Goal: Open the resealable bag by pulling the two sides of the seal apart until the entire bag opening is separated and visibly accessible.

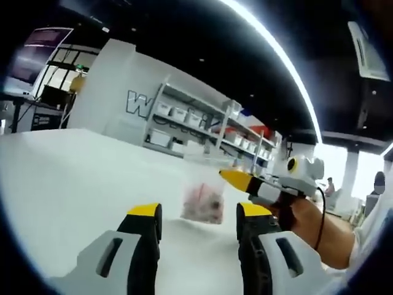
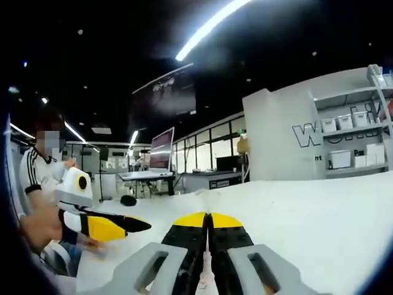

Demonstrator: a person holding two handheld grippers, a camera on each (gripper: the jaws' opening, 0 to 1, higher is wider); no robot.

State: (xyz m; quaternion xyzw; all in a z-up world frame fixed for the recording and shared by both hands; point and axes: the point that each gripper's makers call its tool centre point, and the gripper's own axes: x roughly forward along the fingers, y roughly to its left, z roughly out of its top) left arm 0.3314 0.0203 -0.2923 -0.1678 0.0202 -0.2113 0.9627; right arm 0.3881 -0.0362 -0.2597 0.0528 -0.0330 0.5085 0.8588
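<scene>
**Here: bag seal gripped on one side**

Standing on the white table (image 1: 73, 184), between and beyond the wide-open left gripper (image 1: 199, 215): resealable bag (image 1: 204, 198). Pinching its top edge from the right: right gripper (image 1: 228, 176), jaws pressed together.

Lab hall, storage shelving (image 1: 202, 123), white worktable (image 1: 73, 184), monitors (image 2: 161, 149)

I see the clear plastic resealable bag (image 1: 206, 195) with reddish contents hanging upright, its bottom resting on the white table.
</scene>
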